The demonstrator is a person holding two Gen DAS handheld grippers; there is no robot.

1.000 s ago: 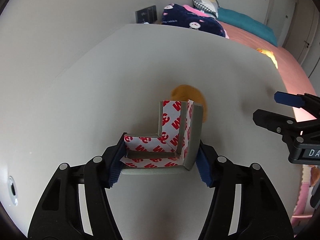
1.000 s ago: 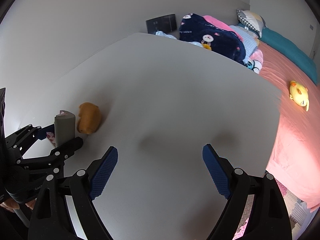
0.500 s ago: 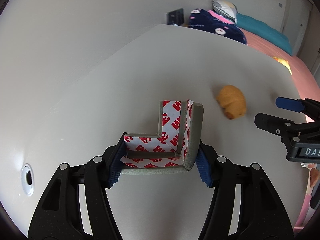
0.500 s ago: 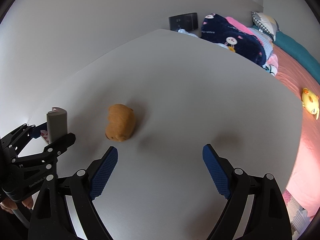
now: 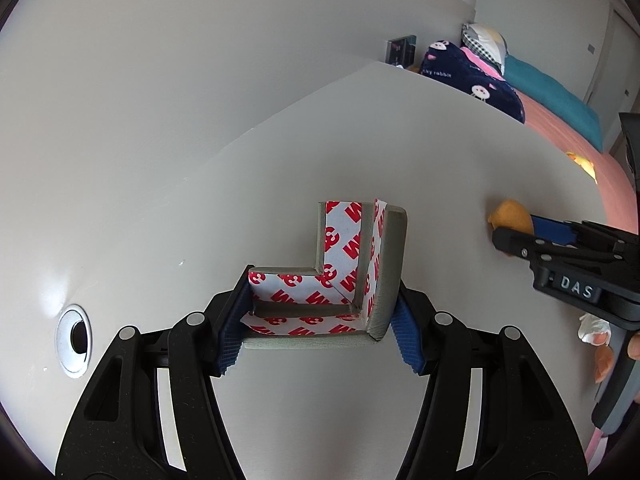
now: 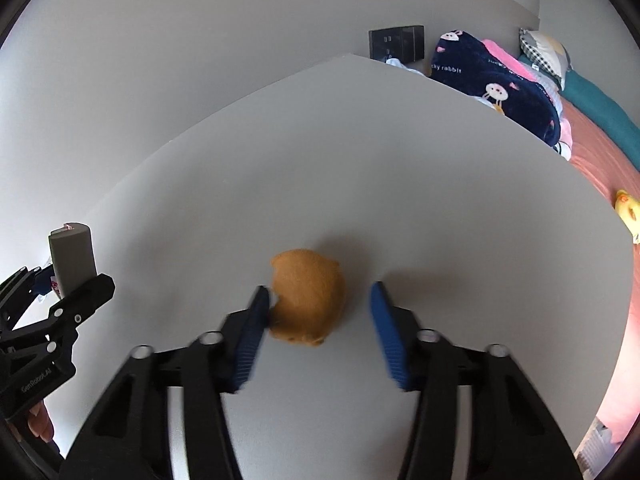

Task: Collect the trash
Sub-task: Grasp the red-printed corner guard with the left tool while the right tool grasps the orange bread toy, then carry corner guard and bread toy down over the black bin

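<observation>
Left gripper (image 5: 320, 334) clamps a grey foam corner guard (image 5: 360, 276) between its blue pads; pads press both ends of the L-shaped piece. Inner faces of the guard carry white adhesive backing printed with red "3M" logos, repeated and partly upside down. The guard is held above a white table (image 5: 280, 168). A round metal cable hole (image 5: 74, 336) sits in the table at lower left.

Right gripper (image 6: 316, 320) has just been closing; its jaws now stand at a narrow gap around an orange plush toy (image 6: 308, 300), which lies on the table. The left pad touches the toy's side; the right pad is still apart from it, so no grip yet. Motion blur on the fingers.

Readable writing: "DAS" on the right gripper body in the left view; "GenRobot.AI" on the left gripper body in the right view; "lucky rabbit" on a navy blanket (image 6: 496, 76) on the bed beyond the table. A yellow toy (image 6: 628, 210) lies on the pink bedspread (image 6: 600, 152).
</observation>
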